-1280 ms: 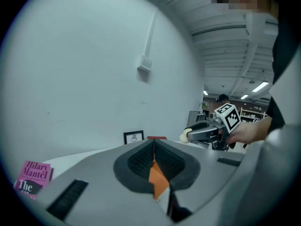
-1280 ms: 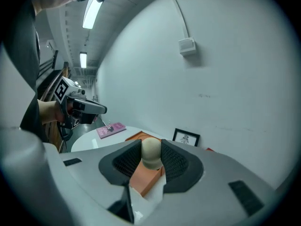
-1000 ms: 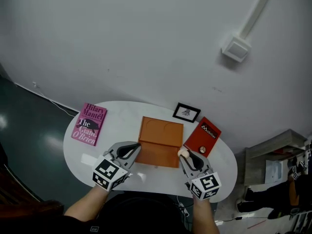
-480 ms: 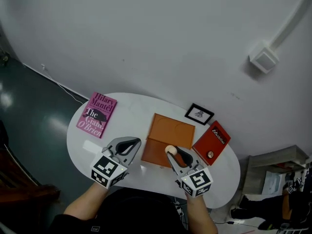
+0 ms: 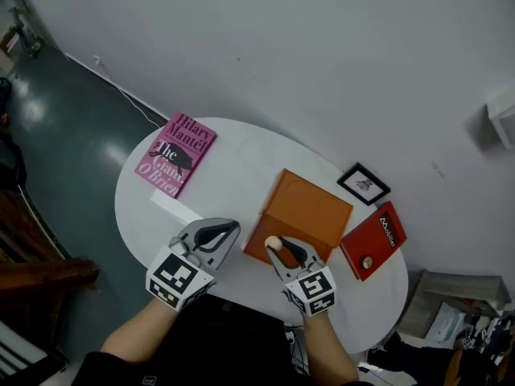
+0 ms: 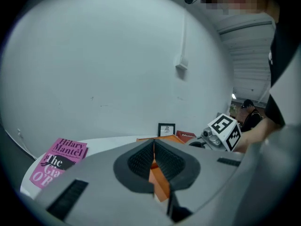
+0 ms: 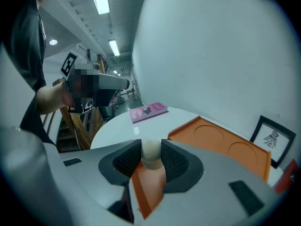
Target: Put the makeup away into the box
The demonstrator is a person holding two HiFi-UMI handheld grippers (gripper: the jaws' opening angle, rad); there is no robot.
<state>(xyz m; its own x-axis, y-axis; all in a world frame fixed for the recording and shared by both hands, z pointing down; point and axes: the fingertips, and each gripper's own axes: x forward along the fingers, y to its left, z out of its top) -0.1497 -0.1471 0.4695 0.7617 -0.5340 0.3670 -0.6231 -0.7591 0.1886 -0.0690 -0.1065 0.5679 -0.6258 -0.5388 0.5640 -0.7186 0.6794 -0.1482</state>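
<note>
The orange box [image 5: 310, 209] lies open in the middle of the white table [image 5: 233, 163]; its lid with two round hollows [image 7: 225, 145] lies flat behind the tray. My right gripper [image 5: 274, 246] is shut on a beige egg-shaped makeup sponge [image 7: 151, 153], held over the tray's near edge [image 7: 148, 187]. My left gripper [image 5: 231, 228] is shut and holds nothing; it hovers just left of the box's near corner. In the left gripper view its pads [image 6: 141, 159] meet, with the orange box [image 6: 160, 185] showing below them.
A pink book [image 5: 175, 153] lies at the table's far left, with a white slip [image 5: 175, 209] near it. A small black picture frame [image 5: 364, 184] stands behind the box. To the right lies a red book [image 5: 374, 236] with a small round thing [image 5: 367, 261] on it.
My right gripper has carried the sponge left and down, from beside the red book to the box's near edge. The left gripper has sunk a little. The head view has swung round.
</note>
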